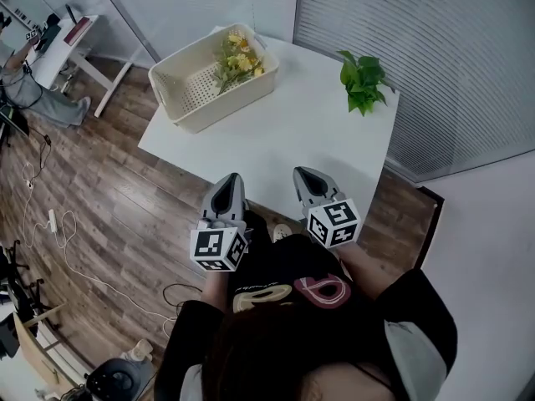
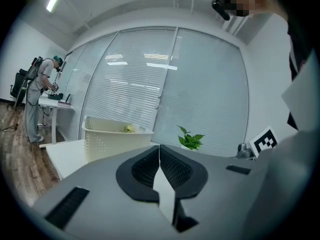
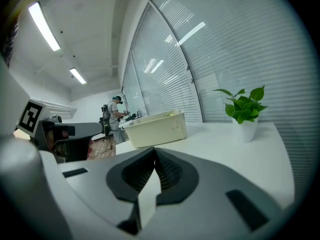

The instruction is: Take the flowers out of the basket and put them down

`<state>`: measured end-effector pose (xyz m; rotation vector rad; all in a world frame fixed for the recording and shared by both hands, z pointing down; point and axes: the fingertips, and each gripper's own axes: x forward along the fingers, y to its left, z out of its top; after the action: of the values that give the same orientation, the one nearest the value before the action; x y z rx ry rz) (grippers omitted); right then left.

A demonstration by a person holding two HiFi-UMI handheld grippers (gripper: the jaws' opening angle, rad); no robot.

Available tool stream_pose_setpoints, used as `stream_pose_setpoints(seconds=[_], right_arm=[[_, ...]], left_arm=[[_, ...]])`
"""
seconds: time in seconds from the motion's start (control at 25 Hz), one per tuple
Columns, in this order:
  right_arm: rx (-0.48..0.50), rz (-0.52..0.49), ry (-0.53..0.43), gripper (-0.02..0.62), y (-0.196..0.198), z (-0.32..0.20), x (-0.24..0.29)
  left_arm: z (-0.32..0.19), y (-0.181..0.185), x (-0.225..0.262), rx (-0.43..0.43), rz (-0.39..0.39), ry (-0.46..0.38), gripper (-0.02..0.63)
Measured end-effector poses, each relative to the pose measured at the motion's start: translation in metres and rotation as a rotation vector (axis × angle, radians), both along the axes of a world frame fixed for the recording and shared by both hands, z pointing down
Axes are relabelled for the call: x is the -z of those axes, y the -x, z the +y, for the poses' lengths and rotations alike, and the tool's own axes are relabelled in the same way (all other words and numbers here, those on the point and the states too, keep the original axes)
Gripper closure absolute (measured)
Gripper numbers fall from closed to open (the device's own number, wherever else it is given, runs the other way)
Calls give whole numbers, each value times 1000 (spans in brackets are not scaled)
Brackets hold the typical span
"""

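Observation:
A cream perforated basket (image 1: 192,98) stands at the far left of the white table (image 1: 276,140), with yellow flowers (image 1: 238,61) lying in its right end. Both grippers hover side by side over the table's near edge, well short of the basket. My left gripper (image 1: 227,182) is shut with nothing between its jaws; in the left gripper view the basket (image 2: 112,136) and a bit of the flowers (image 2: 129,129) lie ahead of the left gripper (image 2: 159,147). My right gripper (image 1: 308,174) is likewise shut and empty, the basket (image 3: 155,129) far ahead of the right gripper (image 3: 154,149).
A small potted green plant (image 1: 362,80) stands at the table's far right corner, seen too as the plant (image 3: 244,111). Window blinds run behind the table. A person (image 2: 40,96) works at another desk (image 1: 71,44) to the left. Cables trail over the wooden floor (image 1: 92,215).

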<state>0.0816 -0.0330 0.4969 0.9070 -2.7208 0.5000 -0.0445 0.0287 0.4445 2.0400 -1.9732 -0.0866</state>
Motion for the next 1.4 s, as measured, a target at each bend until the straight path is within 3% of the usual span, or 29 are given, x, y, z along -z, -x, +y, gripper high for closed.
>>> stream_pose_setpoints(seconds=[0.2,0.4,1.08,1.4], right_arm=[[-41,6,0,584,17,-15,4],[-86,11,-16,584,38,-33,13],[-296,25,-83,584,121,-105,40],[-326,70,-114,584,132,-127,53]], left_arm=[[-21,22,1,-34,-4,14,588],[-52,46,-14,-103,-9,104,588],[-131,115,-11,-276,10,129,588],[-155,146,4,-232,-27,134,588]])
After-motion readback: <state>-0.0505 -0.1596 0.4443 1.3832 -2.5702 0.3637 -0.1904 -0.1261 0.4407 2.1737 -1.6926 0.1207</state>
